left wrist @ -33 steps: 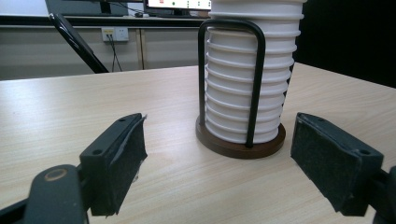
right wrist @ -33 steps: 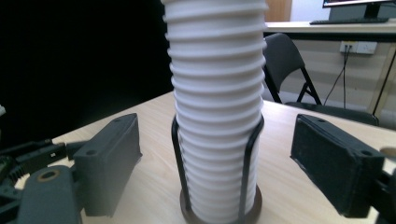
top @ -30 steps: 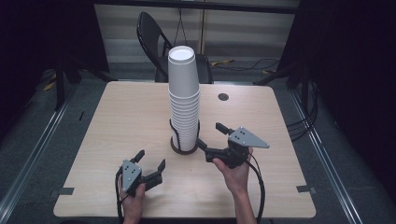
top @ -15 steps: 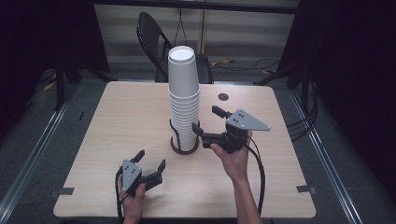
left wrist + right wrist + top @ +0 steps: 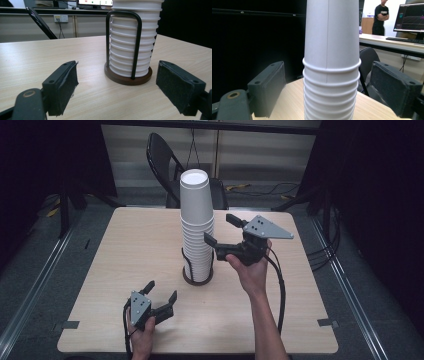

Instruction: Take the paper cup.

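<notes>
Near the front edge of the table (image 5: 125, 245), the left gripper (image 5: 159, 296) sits low by the person's left hand (image 5: 142, 332), its jaws spread wide and empty; it lies where it lay a second ago. Its own view looks along the wood at the foot of the cup stack (image 5: 132, 47): a round dark wooden base (image 5: 128, 78) and a black wire hoop (image 5: 123, 42) rising up the near side of the cups, both standing between the two open pads without touching them.

Farther in, at the table's middle, the stack of white paper cups (image 5: 197, 230) stands upright in that holder. The right gripper (image 5: 222, 229) has risen and come in from the right since the earlier frames; it is now raised off the table at the stack's upper part, jaws wide, one tip just beside the cups. The right gripper view shows the top cup (image 5: 331, 32) and the rims nested below it centred between the pads, with clear gaps on both sides.

Beyond the table's far edge stands a black folding chair (image 5: 165, 160). The right gripper view also shows a desk with a monitor (image 5: 410, 17) and a person standing far off.
</notes>
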